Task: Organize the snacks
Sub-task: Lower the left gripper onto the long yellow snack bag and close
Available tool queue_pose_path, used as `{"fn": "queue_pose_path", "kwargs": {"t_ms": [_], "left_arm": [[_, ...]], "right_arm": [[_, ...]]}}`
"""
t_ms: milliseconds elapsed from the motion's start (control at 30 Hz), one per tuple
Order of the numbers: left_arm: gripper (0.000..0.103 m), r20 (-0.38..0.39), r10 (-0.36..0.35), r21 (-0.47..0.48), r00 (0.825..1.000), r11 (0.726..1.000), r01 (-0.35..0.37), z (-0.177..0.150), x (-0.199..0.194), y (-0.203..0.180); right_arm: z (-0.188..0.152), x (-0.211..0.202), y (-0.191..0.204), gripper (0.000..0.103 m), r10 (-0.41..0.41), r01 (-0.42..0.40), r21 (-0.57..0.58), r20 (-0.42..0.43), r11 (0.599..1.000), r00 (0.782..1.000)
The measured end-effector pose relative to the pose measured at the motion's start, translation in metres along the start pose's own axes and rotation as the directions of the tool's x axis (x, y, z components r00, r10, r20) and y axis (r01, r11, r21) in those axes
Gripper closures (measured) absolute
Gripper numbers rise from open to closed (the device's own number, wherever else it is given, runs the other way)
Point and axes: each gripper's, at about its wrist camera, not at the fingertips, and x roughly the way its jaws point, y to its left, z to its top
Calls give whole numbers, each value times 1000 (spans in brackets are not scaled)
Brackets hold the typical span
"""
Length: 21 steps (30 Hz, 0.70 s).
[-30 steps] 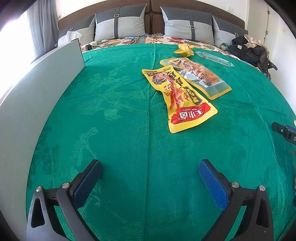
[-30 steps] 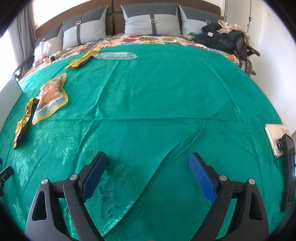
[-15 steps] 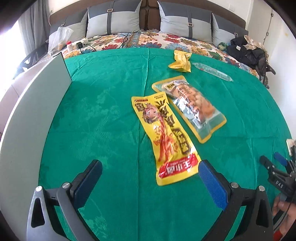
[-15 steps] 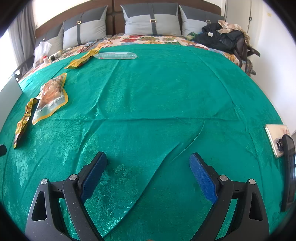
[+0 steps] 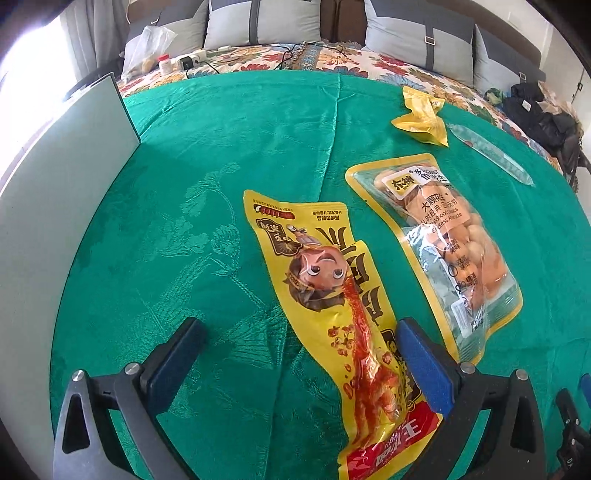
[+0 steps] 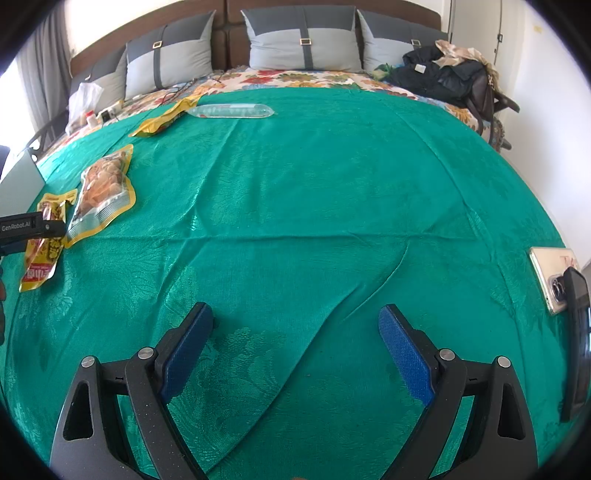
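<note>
Left wrist view looked down over a bed spread with a green cloth (image 5: 229, 155). The left tongs (image 5: 299, 354) were spread wide, low over the cloth, gripping nothing. A long yellow snack packet (image 5: 332, 302) with a cartoon face lay between the fingers, running from about 12 o'clock down to 5 o'clock; the blue pad of the right-hand finger (image 5: 421, 369) covered the packet's right edge, though whether it touched could not be told. Just beside that packet, at 2 o'clock, lay a clear-fronted packet of orange snacks (image 5: 443, 243) with a yellow border, the two near each other but apart. Farther off at 1 o'clock sat a crumpled yellow wrapper (image 5: 421, 118), and next to it a long clear tube pack (image 5: 491, 155). A grey upright panel (image 5: 62, 177) stood along the cloth's edge at 9 o'clock. Grey pillows (image 5: 262, 18) lined the headboard at 12 o'clock.

Right wrist view showed the right tongs (image 6: 295, 350) also spread apart and holding nothing, over bare wrinkled cloth (image 6: 314, 192). The yellow packet (image 6: 40, 258) and the orange snack packet (image 6: 103, 192) lay well apart from these tongs, at 9 to 10 o'clock, with the left tool's black body (image 6: 29, 227) partly over the yellow one. The clear tube pack (image 6: 232, 110) lay at 11 o'clock. A phone (image 6: 554, 277) rested on the cloth at 3 o'clock, and a dark bag (image 6: 443, 77) sat at 1 o'clock.
</note>
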Motion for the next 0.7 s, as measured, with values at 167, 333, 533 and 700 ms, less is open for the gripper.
{"fn": "queue_pose_path", "kwargs": {"t_ms": [167,333,533,700], "left_arm": [[63,6,-73,61,997,995,73,-9,-19,8],[72,-32,-144,60,989,987,146,-31,-35,35],[72,-51,-180,59,982,981,183,-58,-51,66],[45,-42,-171,87,984,981,174,-65,-53,63]], "right_arm": [[0,0,0,9,0,0,0,0,1000,1000],[0,0,0,9,0,0,0,0,1000,1000],[0,0,0,9,0,0,0,0,1000,1000],[0,0,0,9,0,0,0,0,1000,1000]]}}
